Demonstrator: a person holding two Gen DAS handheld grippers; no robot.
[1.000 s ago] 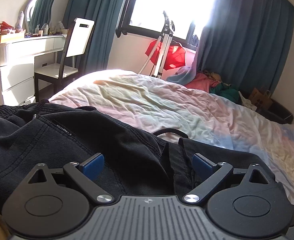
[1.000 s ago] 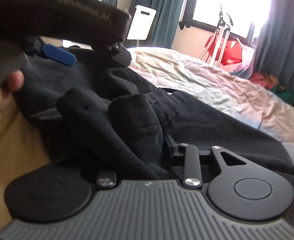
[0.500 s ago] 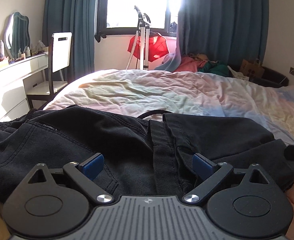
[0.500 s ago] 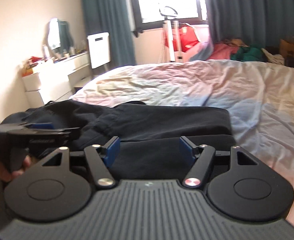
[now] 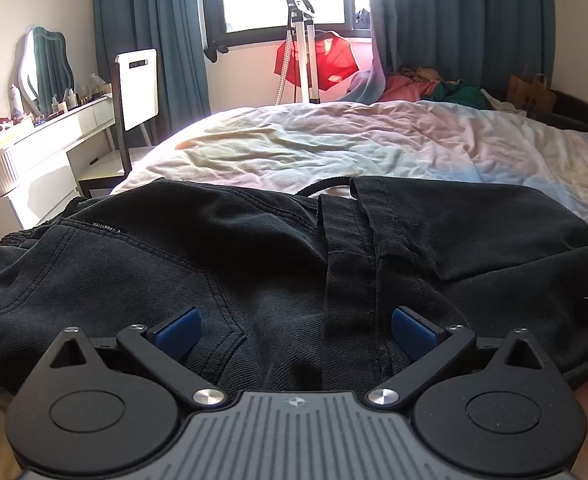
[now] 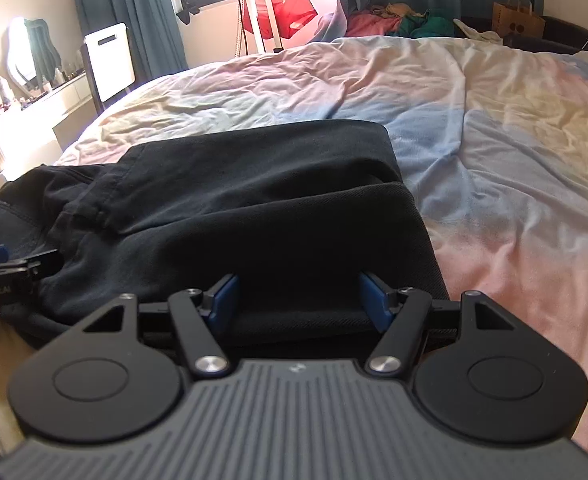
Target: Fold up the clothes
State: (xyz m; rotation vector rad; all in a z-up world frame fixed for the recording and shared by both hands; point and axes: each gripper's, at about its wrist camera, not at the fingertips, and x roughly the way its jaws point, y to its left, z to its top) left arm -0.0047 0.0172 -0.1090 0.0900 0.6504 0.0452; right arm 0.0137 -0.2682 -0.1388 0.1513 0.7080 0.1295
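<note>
Nearest, left gripper [image 5: 293, 330] and right gripper [image 6: 298, 302], jaws of both released, empty, poised over black trousers [image 5: 254, 264]. Trousers spread across near edge of bed [image 5: 334, 140], waistband at left, folded part at right. Beyond, rumpled pastel sheet; far left, chair [image 5: 136, 88] and dresser [image 5: 34, 148].

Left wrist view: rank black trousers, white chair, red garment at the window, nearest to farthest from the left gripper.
1. Black trousers: directly under the left gripper, jaws open.
2. White chair: left, beside the bed.
3. Red garment: centre back, hanging under the window.
</note>
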